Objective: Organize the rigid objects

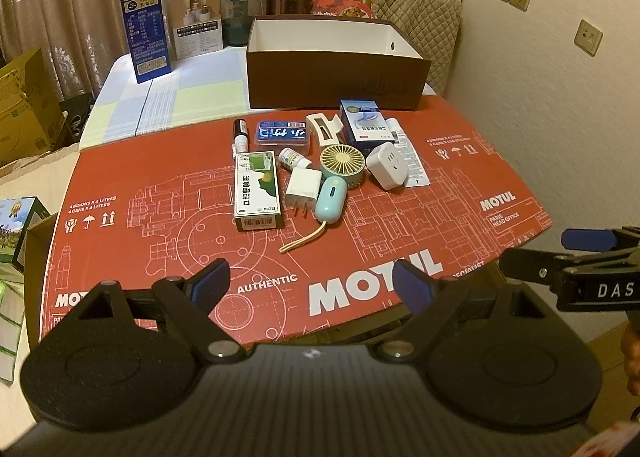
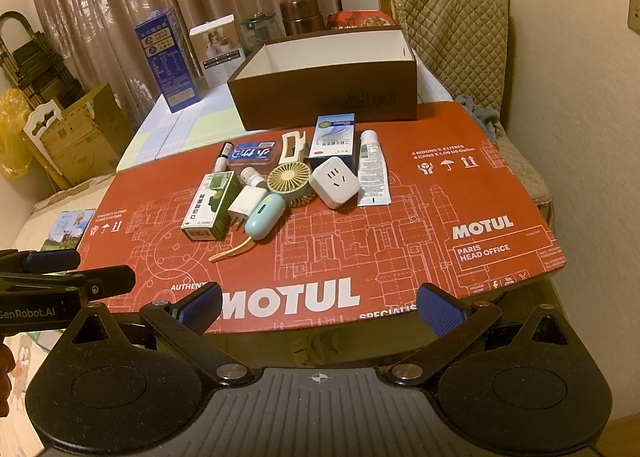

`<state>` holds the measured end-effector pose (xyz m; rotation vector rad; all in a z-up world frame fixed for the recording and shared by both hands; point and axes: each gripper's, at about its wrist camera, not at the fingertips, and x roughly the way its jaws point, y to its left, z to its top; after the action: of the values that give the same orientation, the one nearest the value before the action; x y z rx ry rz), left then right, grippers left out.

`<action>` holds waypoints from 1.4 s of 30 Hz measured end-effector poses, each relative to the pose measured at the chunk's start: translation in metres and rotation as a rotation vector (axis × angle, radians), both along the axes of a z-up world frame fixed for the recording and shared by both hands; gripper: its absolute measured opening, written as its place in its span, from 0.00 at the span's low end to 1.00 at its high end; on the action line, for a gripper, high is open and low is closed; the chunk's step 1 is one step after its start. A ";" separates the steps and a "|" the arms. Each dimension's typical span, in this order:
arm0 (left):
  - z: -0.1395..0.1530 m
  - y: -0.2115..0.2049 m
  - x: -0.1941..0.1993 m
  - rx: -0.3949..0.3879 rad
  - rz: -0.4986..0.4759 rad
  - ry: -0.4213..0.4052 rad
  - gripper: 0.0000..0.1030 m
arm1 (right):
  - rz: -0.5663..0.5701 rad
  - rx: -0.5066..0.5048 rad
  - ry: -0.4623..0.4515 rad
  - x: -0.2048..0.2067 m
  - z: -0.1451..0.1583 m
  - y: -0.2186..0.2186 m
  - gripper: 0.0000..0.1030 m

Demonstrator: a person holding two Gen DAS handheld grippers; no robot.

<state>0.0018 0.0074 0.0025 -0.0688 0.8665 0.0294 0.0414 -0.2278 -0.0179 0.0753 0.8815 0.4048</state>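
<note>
A cluster of small objects lies mid-sheet on a red MOTUL cardboard sheet: a green-white box, a white charger, a mint case with strap, a yellow fan, a white plug, a blue-white box, a tube, a blue tin. Behind stands an open brown box, empty inside. My left gripper and right gripper are open and empty, hovering over the sheet's near edge, well short of the cluster.
A blue carton, a white box, jars and a quilted chair back stand behind. Cardboard boxes sit at left. A wall runs along the right.
</note>
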 end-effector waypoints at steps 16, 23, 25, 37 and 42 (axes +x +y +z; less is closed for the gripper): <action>-0.009 0.019 0.009 -0.015 -0.021 0.008 0.84 | -0.053 0.006 0.011 0.003 -0.002 0.010 0.98; -0.013 0.036 0.005 -0.022 -0.039 0.013 0.84 | -0.070 0.009 0.006 -0.002 -0.006 0.018 0.98; -0.014 0.039 0.006 -0.026 -0.045 0.018 0.84 | -0.073 0.015 0.007 -0.003 -0.008 0.020 0.97; -0.026 0.046 0.026 -0.051 -0.067 0.040 0.83 | -0.038 -0.013 0.005 0.008 -0.022 0.034 0.87; -0.032 0.047 0.045 -0.049 -0.058 0.045 0.82 | -0.009 -0.020 0.013 0.029 -0.033 0.037 0.84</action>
<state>0.0467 0.0540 -0.0293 -0.0889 0.9139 -0.0443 0.0701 -0.1912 -0.0513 0.0633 0.8979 0.3875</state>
